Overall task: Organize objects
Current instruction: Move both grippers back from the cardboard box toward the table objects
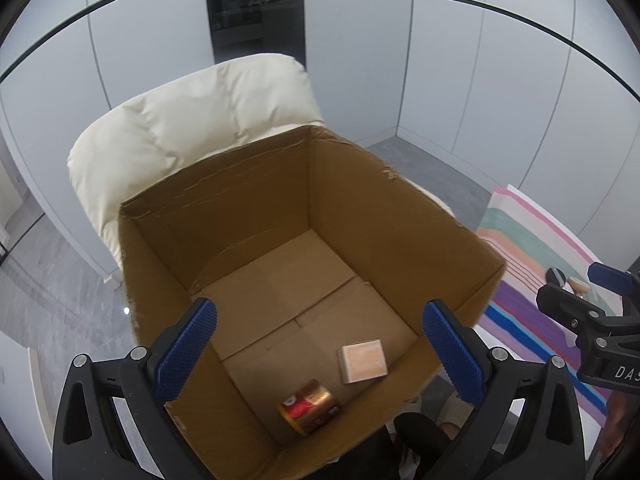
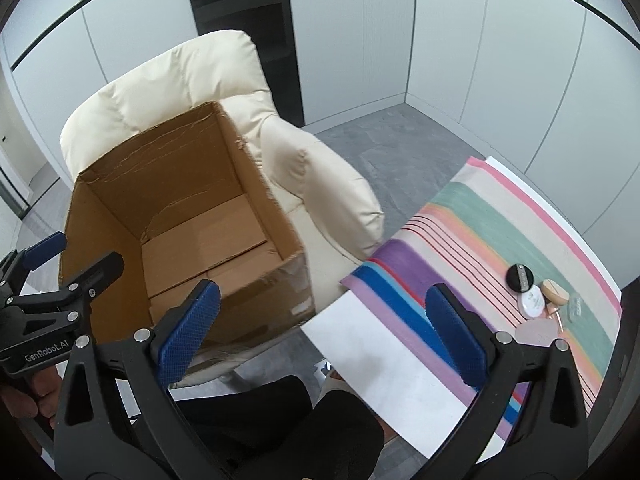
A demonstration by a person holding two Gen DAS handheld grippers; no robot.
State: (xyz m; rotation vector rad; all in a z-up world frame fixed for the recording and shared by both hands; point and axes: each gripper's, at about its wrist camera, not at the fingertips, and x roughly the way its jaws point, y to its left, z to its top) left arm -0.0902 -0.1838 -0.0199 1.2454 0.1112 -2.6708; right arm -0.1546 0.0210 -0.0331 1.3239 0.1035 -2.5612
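An open cardboard box (image 1: 400,216) (image 2: 120,208) rests on a cream armchair (image 1: 192,120) (image 2: 320,176). On its floor lie a gold and red can (image 1: 310,406) on its side and a small pale square box (image 1: 363,361). My left gripper (image 1: 320,336) hovers open over the box's near side, nothing between its blue pads. My right gripper (image 2: 322,320) is open and empty above the gap between box and striped cloth (image 2: 480,232). On the cloth lie a black round lid (image 2: 520,278), a white compact (image 2: 532,301) and a tan puff (image 2: 555,293).
The striped cloth covers a white table (image 2: 376,360) to the right of the chair. Grey floor (image 2: 380,148) and white wall panels lie behind. A person's dark-clad legs (image 2: 260,412) are below the grippers. The other gripper shows at each view's edge.
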